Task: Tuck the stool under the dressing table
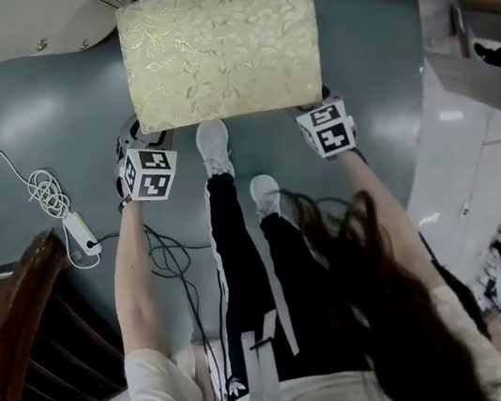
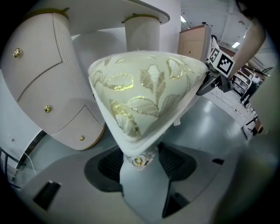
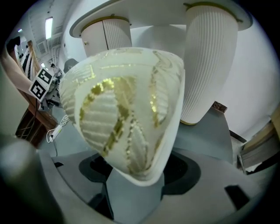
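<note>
The stool (image 1: 221, 49) has a cream cushion with gold leaf embroidery and stands on the grey floor in front of me. The dressing table (image 1: 13, 30) is cream with gold knobs; its two pedestals flank the stool's far side. My left gripper (image 1: 140, 135) is shut on the cushion's near left corner (image 2: 140, 109). My right gripper (image 1: 318, 105) is shut on the near right corner (image 3: 127, 118). In the left gripper view (image 2: 140, 165) and the right gripper view (image 3: 135, 177) the corner fills the gap between the jaws. A ribbed pedestal (image 3: 210, 61) rises behind. The stool's legs are hidden.
A white power strip with a coiled cable (image 1: 63, 217) lies on the floor to the left. Dark wooden furniture (image 1: 15, 329) stands at the lower left. The person's white shoes (image 1: 214, 146) are just behind the stool. A black cable (image 1: 169, 256) trails under the left arm.
</note>
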Demonstrator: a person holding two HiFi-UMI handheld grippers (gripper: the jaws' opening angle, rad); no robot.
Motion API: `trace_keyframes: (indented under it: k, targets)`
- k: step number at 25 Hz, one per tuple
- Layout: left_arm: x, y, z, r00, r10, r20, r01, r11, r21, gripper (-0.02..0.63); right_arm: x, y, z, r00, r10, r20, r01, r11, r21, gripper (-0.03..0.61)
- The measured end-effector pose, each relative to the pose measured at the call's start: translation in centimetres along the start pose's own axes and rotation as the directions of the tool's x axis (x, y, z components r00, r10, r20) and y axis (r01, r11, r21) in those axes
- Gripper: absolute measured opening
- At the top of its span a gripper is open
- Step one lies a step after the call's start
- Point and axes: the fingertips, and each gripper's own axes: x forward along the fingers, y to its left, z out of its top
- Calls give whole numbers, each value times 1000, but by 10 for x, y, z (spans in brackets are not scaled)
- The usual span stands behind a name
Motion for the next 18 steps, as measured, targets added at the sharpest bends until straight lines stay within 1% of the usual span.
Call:
trace_keyframes:
  k: [3,6,8,10,12,14,16,18]
  targets:
    - [1,4,1,1000,-1,13,1,1000,18,255,1,1,0,1000,-16,-3,16,1000,-13,321]
    - [1,5,0,1000,6,14,-7,999,36,252,1,3,-3,999,-37,8,37,999,-2,319]
    - [4,14,5,1000,23,21,-24,998,55,252,6,4,2,999,-45,29,45,999,13,319]
    - [9,33,18,999,31,16,-32,997,64,252,15,-2,21,998,-45,34,45,999,26,319]
    - [17,50,34,1000,3,-19,-2,998,66,252,19,-12,40,999,-44,7,43,998,47,319]
    - [30,73,58,999,-19,-46,23,997,70,252,26,-27,67,999,-46,-8,46,997,63,319]
    - [42,97,82,998,-16,-61,21,997,74,252,37,-45,96,999,-46,1,45,997,63,319]
    - [48,108,97,997,-6,-82,13,997,81,250,43,-55,112,999,-38,7,38,998,58,319]
